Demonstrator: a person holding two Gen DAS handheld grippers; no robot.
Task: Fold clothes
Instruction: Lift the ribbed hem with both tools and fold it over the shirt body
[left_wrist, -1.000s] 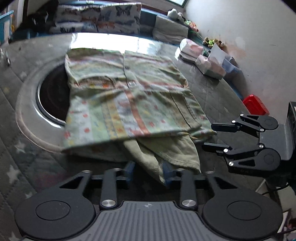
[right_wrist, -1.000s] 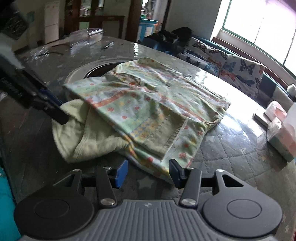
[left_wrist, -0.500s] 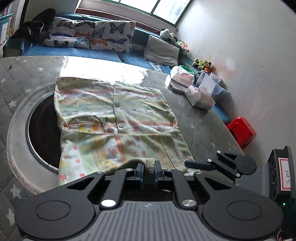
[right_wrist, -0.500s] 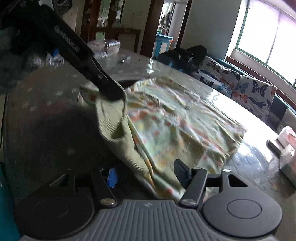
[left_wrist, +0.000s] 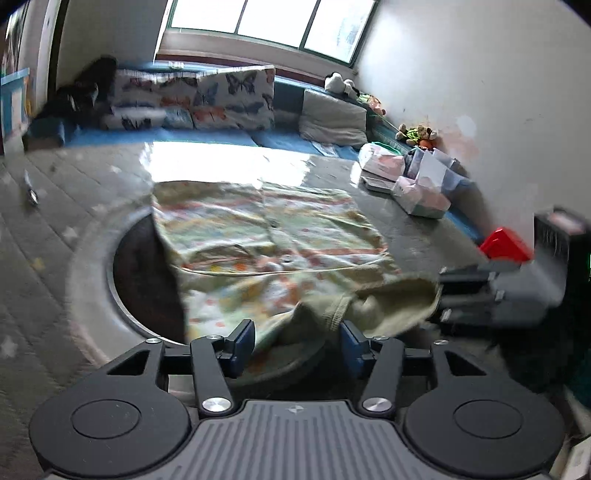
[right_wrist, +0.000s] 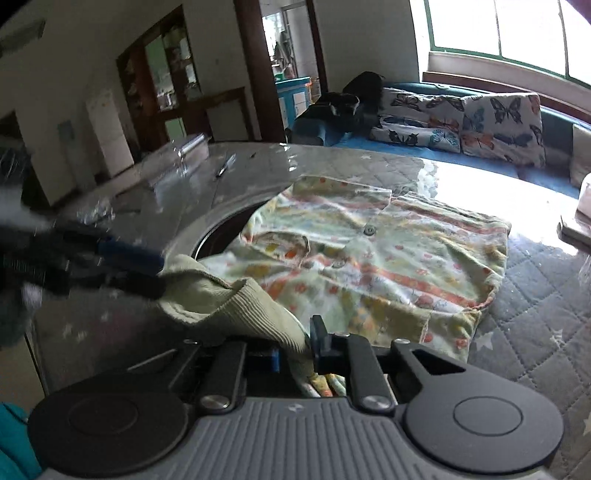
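Note:
A pale green patterned button shirt (left_wrist: 273, 236) (right_wrist: 373, 254) lies on the quilted grey table, partly over a round dark inset. Its plain green lower part (left_wrist: 373, 306) (right_wrist: 229, 299) is lifted and folded back over the shirt. My left gripper (left_wrist: 297, 341) has its jaws apart, with the green cloth lying between them. It shows blurred at the left in the right wrist view (right_wrist: 129, 266). My right gripper (right_wrist: 295, 349) is shut on the ribbed green hem. It shows blurred at the right in the left wrist view (left_wrist: 465, 291).
Tissue packs and boxes (left_wrist: 410, 181) stand at the table's far right. A red box (left_wrist: 506, 245) and a black device (left_wrist: 561, 236) are at the right edge. A sofa with butterfly cushions (right_wrist: 465, 122) runs behind the table. Clear plastic (right_wrist: 177, 158) lies at the far left.
My left gripper was shut on the green hem and has opened. My right gripper was open and has closed on the hem. The lower part of the shirt has been raised off the table.

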